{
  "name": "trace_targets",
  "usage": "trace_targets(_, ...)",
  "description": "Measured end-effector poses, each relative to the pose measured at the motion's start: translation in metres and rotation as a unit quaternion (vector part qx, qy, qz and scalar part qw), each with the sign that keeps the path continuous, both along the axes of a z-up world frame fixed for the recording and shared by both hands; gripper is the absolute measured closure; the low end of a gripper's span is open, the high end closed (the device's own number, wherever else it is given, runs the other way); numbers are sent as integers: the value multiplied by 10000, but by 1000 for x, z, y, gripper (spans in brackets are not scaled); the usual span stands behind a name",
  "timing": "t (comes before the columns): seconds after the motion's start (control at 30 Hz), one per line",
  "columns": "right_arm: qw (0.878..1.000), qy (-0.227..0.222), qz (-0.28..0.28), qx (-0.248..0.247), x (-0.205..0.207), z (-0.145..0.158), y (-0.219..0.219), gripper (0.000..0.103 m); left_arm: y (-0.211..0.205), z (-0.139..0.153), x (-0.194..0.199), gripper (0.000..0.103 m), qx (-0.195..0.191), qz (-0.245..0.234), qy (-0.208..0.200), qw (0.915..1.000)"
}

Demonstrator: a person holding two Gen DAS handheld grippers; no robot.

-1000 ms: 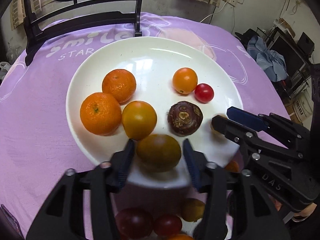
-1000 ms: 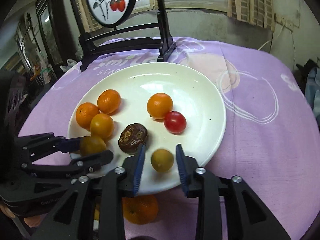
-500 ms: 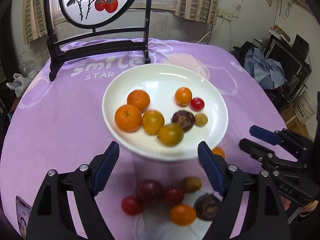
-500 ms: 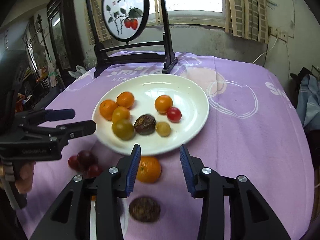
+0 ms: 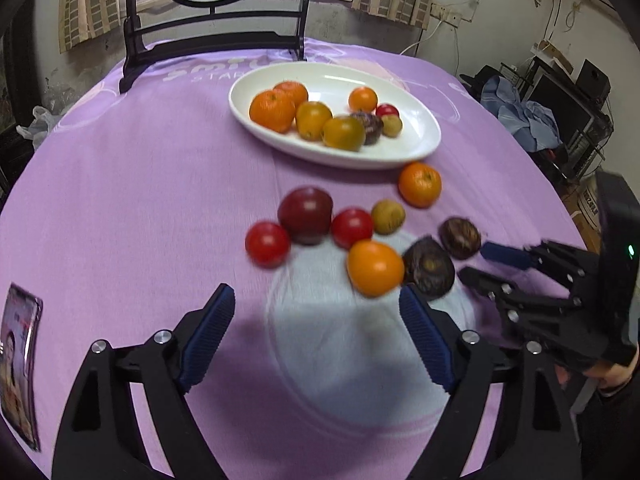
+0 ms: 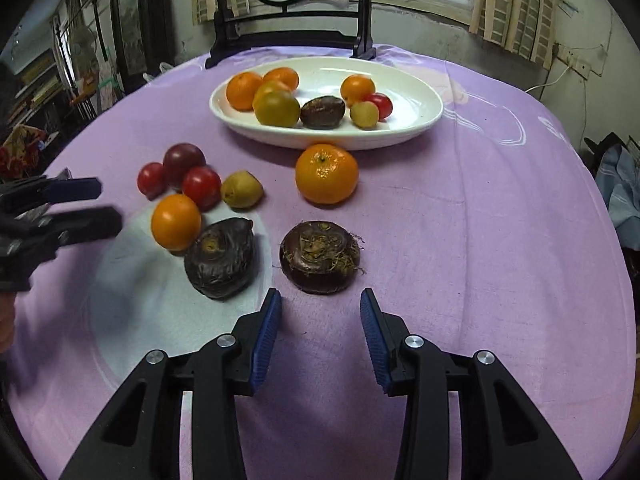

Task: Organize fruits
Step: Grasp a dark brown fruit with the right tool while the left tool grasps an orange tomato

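White lettering on the purple cloth (image 6: 460,208) is half hidden behind the white plate (image 6: 416,120); only "STAR" partly reads. The plate holds eight fruits, some overlapping. Loose fruits lie on the worktop, a dark water chestnut (image 6: 320,256) just ahead of the right gripper (image 6: 320,332). Both grippers' jaws, left gripper (image 5: 316,332) included, are spread, holding nothing.

Left tongs (image 5: 316,336) gape wide and empty; right tongs (image 6: 320,336) parted, empty.
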State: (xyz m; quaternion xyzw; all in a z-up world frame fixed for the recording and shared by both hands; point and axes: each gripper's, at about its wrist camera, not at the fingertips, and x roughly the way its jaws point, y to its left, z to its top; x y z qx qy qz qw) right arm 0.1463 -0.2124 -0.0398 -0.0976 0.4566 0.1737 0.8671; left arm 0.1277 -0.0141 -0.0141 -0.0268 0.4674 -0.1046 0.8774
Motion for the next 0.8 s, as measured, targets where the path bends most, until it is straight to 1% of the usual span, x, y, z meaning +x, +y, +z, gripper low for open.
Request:
trace_targets(0.27, 10000, -14, -93, 25, 24, 0, 9, 61, -11, -15, -7, 20, 111, -154, 192, 9996)
trace_targets(0.47, 9997, -87, -189, 123, 13, 9, -2, 62, -26, -22, 3, 20, 209, -272, 289, 9990)
trace_targets(0.5, 9996, -113, -196, 157, 10, 11, -5, 62, -28, -25, 6, 23, 202, -277, 324, 9989)
trace_targets(0.53, 9995, -132, -202, 207, 6, 14, -10, 63, -30, -27, 9, 25, 207, -259, 352, 9988)
trace_targets(0.57, 9994, -149, -217, 233, 3, 16, -14, 70, -31, -27, 11, 26, 253, -235, 294, 9990)
trace_targets(0.6, 9993, -166, -229, 261, -1, 17, -18, 74, -33, -27, 14, 27, 272, -234, 298, 9989)
trace_targets(0.73, 9987, -187, -261, 399, -7, 20, -30, 76, -38, -27, 26, 28, 325, -154, 316, 9989)
trace_targets(0.8, 9988, -124, -234, 412, -7, 19, -30, 76, -41, -26, 32, 34, 387, -141, 310, 9987)
